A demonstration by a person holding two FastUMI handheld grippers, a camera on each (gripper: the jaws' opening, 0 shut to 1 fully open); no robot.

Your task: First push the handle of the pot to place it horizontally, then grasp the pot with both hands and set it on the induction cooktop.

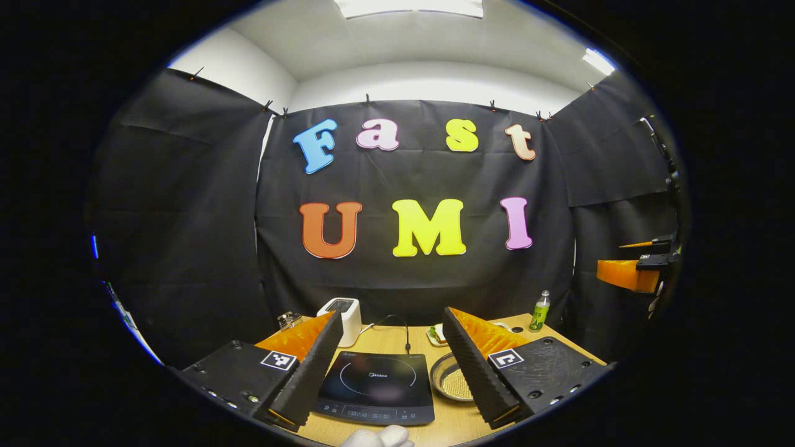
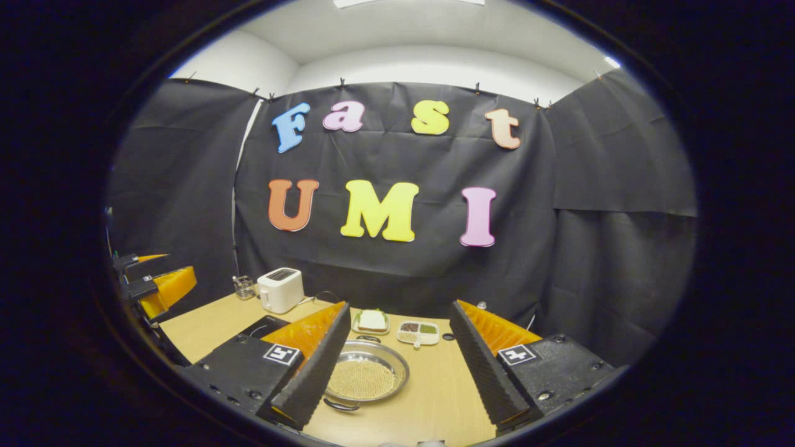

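Note:
A shallow round metal pot with a mesh-patterned bottom sits on the wooden table. One small loop handle points toward me and another points away. The black induction cooktop lies left of the pot, which is half hidden behind a finger in the left gripper view. My left gripper hangs open above the cooktop, holding nothing. My right gripper hangs open above the pot, also holding nothing. The left gripper's orange fingers show far left in the right gripper view.
At the back of the table stand a white toaster, a glass jar, a plate of bread and a divided dish. A green bottle is at the back right. A white-gloved hand is at the near edge.

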